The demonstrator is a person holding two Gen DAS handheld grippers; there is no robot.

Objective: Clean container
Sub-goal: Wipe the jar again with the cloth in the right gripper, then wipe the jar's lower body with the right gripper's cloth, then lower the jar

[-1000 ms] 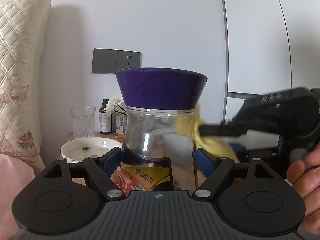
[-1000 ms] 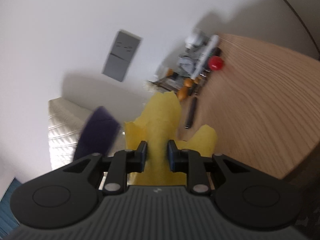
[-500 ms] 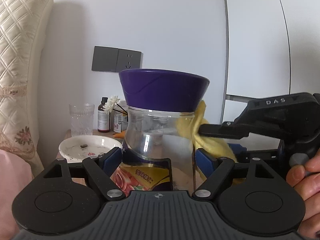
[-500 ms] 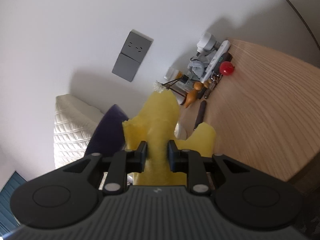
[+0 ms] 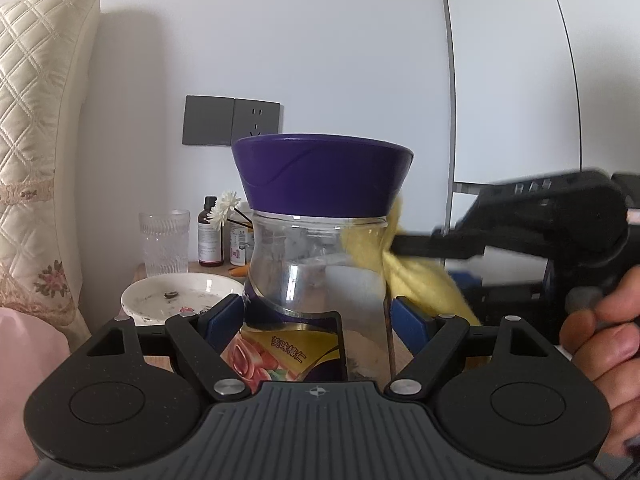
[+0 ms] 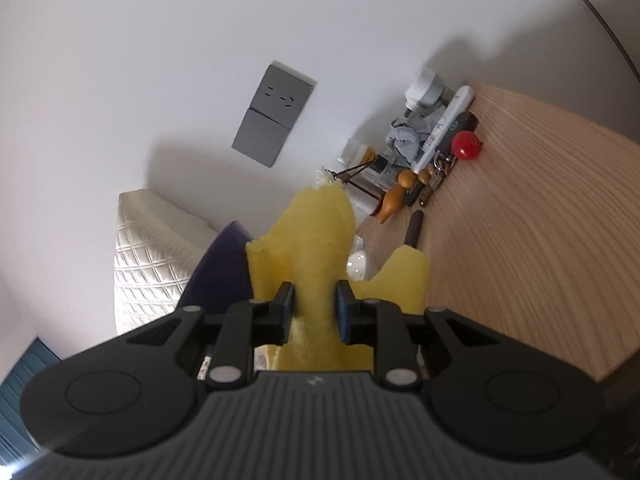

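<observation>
A clear plastic jar (image 5: 320, 264) with a purple lid (image 5: 322, 176) and a yellow label stands upright between my left gripper's (image 5: 320, 316) blue pads, which are shut on its lower body. A yellow cloth (image 5: 408, 268) presses against the jar's right shoulder just under the lid, held by my right gripper (image 5: 400, 244), which reaches in from the right. In the right wrist view the right gripper (image 6: 314, 312) is shut on the yellow cloth (image 6: 316, 248), and the purple lid (image 6: 224, 272) shows beside it at the left.
A wooden nightstand (image 6: 520, 220) holds a dirty white dish (image 5: 180, 296), a ribbed glass (image 5: 164, 242), a brown bottle (image 5: 210, 236), white flowers (image 5: 226, 204), a red ball (image 6: 466, 145) and small clutter. A quilted cream pillow (image 5: 36, 120) stands at the left. A grey wall socket (image 5: 232, 121) is behind.
The right gripper with the yellow cloth shifted along the jar's right shoulder below the lid. The jar and left gripper stayed put.
</observation>
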